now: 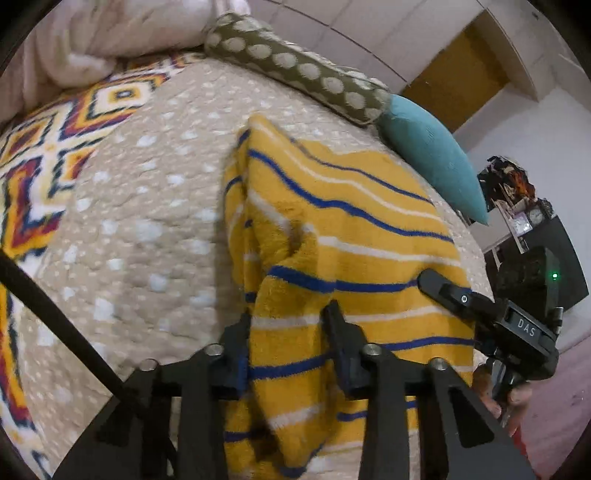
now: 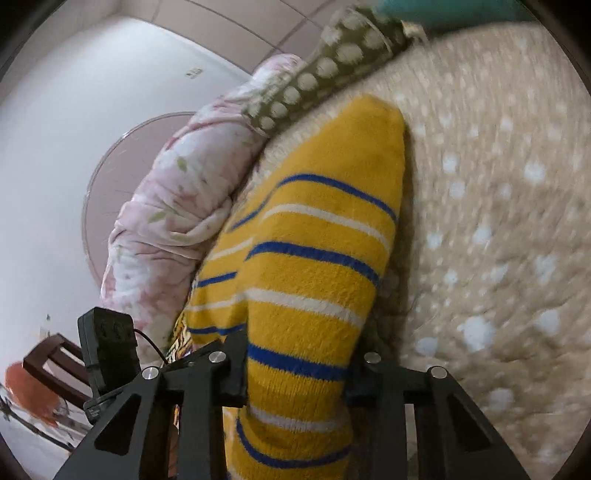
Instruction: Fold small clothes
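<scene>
Left wrist view: one yellow garment (image 1: 332,236), fleecy with blue and white stripes, lies on the beige dotted quilt (image 1: 147,206) of a bed, its near part bunched into a thick fold. That fold runs up between the fingers of the left gripper (image 1: 288,350), which are clamped on it. To the right, the right gripper (image 1: 461,295) reaches in over the garment's near right edge; its jaws cannot be told apart from this side. Along the far edge lie three cushions: one olive dotted bolster (image 1: 295,62), one teal pillow (image 1: 432,147) and one pale pink bundle (image 1: 110,33). One patterned blanket (image 1: 37,177) covers the left.

Right wrist view: a single rounded flap of the same garment (image 2: 314,240) rises from the right gripper (image 2: 295,369), whose fingers are closed tight on the cloth. The quilt (image 2: 498,221) spreads right, blurred. Far left sit one floral comforter (image 2: 173,206) and the bolster (image 2: 332,62).
</scene>
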Demonstrator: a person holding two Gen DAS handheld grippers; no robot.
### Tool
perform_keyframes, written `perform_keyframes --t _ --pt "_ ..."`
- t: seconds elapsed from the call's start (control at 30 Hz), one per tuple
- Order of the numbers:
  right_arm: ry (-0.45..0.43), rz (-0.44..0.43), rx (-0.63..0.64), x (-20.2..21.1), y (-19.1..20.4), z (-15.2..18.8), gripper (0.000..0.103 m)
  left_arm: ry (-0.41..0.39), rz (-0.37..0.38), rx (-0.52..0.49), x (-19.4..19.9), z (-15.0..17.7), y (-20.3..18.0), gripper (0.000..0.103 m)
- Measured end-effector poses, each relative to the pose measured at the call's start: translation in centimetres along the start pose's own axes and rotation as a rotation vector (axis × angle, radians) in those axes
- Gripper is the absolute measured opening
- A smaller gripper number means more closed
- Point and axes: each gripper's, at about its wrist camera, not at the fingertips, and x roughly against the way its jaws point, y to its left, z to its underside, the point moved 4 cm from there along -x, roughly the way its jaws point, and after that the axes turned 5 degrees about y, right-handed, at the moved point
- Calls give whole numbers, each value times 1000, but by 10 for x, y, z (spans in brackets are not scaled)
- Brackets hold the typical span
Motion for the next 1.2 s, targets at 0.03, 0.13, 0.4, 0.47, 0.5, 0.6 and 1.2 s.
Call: perform_keyframes --t 0.03,0.13,0.4,0.47,0.5,0.6,1.2 --pt "-20 10 16 12 2 -2 36 1 13 -9 -1 1 -13 30" --pt "-71 32 16 44 -7 -3 37 4 21 -43 -9 5 -41 30" --pt "-76 263 21 80 -39 10 59 32 -74 9 -18 15 -37 46" --pt "-143 341 93 104 -23 10 60 3 -120 -7 -2 17 -35 46" --pt "-168 352 115 113 -17 10 60 -22 -147 -22 10 20 -35 47" --pt "-185 271 156 127 5 12 50 -60 -194 -47 30 29 -32 54" --pt "-28 173 139 86 20 60 29 -111 -421 -122 19 84 23 91"
